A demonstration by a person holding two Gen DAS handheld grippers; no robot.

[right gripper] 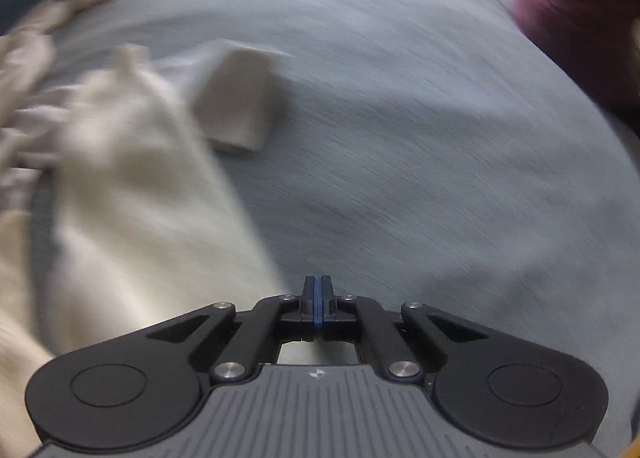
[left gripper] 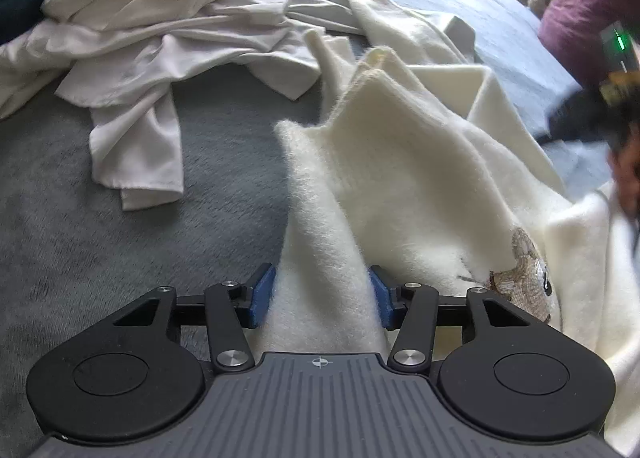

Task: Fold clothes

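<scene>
Left gripper (left gripper: 322, 296): jaws part-open, a raised ridge of the cream fleece garment (left gripper: 400, 185) running up between the blue pads (left gripper: 262, 294). Whether the pads press on the cloth cannot be told; fabric fills the gap edge to edge.

Right gripper (right gripper: 317, 300): jaws fully closed, pads flat together, nothing between them. It points down at bare bed cover (right gripper: 420, 137). View is heavily smeared.

Cream fleece garment, position: nearest the left gripper, spread over the near right part of the bed, bunched into several standing folds. An embroidered patch (left gripper: 528, 278) shows just right of the left gripper. In the right wrist view the same cream cloth lies left of the closed fingers, beside them, not touching as far as the blur allows.

Grey cuff or tab (right gripper: 240, 97): lies at the far end of the cream cloth, well apart from the right gripper.

White shirt (left gripper: 152, 37): crumpled heap toward the far left of the bed, one sleeve trailing toward the near edge. Untouched by either gripper.

Purple cushion (left gripper: 588, 5): far right corner of the bed.

Progress, judged: early. No garment lies flat or squared; no finished stack is in sight. The fleece piece is only being gathered.

Left to do, judged: flatten the fleece, fold it, then the white shirt entire.
</scene>
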